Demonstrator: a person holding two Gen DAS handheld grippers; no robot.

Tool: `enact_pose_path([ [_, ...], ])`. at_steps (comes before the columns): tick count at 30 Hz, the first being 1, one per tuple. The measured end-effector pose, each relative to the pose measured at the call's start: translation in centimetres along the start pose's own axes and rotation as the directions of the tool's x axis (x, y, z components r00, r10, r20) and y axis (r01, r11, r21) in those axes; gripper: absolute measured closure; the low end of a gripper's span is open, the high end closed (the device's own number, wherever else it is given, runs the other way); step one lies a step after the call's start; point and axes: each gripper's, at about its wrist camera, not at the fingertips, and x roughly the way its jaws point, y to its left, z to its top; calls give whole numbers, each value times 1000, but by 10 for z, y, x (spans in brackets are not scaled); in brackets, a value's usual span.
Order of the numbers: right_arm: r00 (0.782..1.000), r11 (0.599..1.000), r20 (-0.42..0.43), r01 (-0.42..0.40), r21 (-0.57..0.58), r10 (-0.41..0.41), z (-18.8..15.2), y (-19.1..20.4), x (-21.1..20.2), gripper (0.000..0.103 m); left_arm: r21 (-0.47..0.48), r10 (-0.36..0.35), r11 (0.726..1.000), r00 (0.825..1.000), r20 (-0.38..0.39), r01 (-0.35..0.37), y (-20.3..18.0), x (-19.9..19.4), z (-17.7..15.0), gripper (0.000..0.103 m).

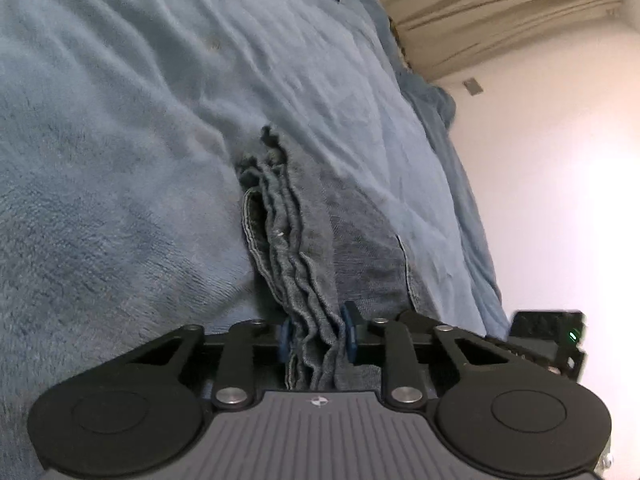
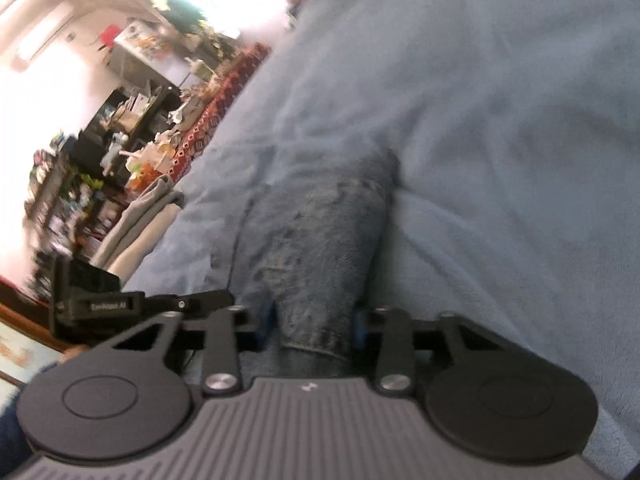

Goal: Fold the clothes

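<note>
While the jeans (image 1: 316,256) lie on the blue blanket (image 1: 120,160), my left tool (image 1: 316,340) pinches their bunched layers and my right tool (image 2: 316,326) clamps a hemmed end: heavy, limp denim, best gripped at thick seams.

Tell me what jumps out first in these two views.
Denim: the left gripper pinches a bunched stack of jeans edges, and the right gripper clamps a faded jeans leg. All lies on a pale blue blanket; a cluttered shelf blurs at the right view's left.
</note>
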Motion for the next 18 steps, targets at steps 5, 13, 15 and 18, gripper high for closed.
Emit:
enact_pose_path([
  [5, 995, 987, 83, 67, -146, -55, 2, 60, -23, 76, 69, 39, 997, 996, 82, -44, -37, -33, -1, 84],
  [13, 993, 986, 94, -61, -155, 76, 40, 163, -26, 76, 151, 109, 977, 965, 240, -148, -81, -161, 34, 85],
  [15, 988, 983, 77, -120, -136, 131, 52, 191, -16, 77, 185, 153, 960, 945, 289, -212, -89, -199, 49, 85],
  [18, 976, 973, 59, -201, -112, 209, 72, 238, 13, 77, 219, 253, 915, 905, 343, -339, -98, -252, 76, 85],
])
